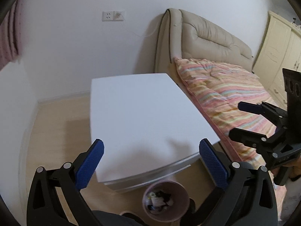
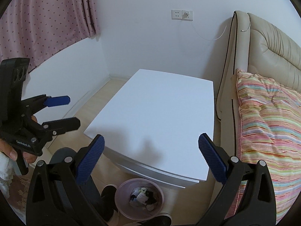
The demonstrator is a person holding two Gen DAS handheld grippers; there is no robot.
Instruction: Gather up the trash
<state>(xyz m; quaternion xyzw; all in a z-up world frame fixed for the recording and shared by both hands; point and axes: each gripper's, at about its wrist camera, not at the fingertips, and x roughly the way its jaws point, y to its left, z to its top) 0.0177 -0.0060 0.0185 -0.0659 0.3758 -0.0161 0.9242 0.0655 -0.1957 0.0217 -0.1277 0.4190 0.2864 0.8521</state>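
Below the near edge of the bare white worktop [image 2: 160, 113], the filled pink bin [image 2: 139, 197] is seen beneath both wide-open, empty grippers, left gripper [image 1: 150, 162] and right gripper [image 2: 151, 157].

Both grippers held up, fingers spread wide and empty

The left gripper [image 1: 151, 162] shows its two blue-padded fingers [image 1: 90, 163] set far apart with nothing between them, and the right gripper [image 2: 151, 160] stands the same way, its fingers [image 2: 212, 160] wide (pads facing each other across the gap). Each gripper also appears side-on in the other's view, again parted. A hand [image 2: 13, 150] wraps the left gripper's handle, thumb forward; of the hand at the right gripper only a blurred sliver shows.
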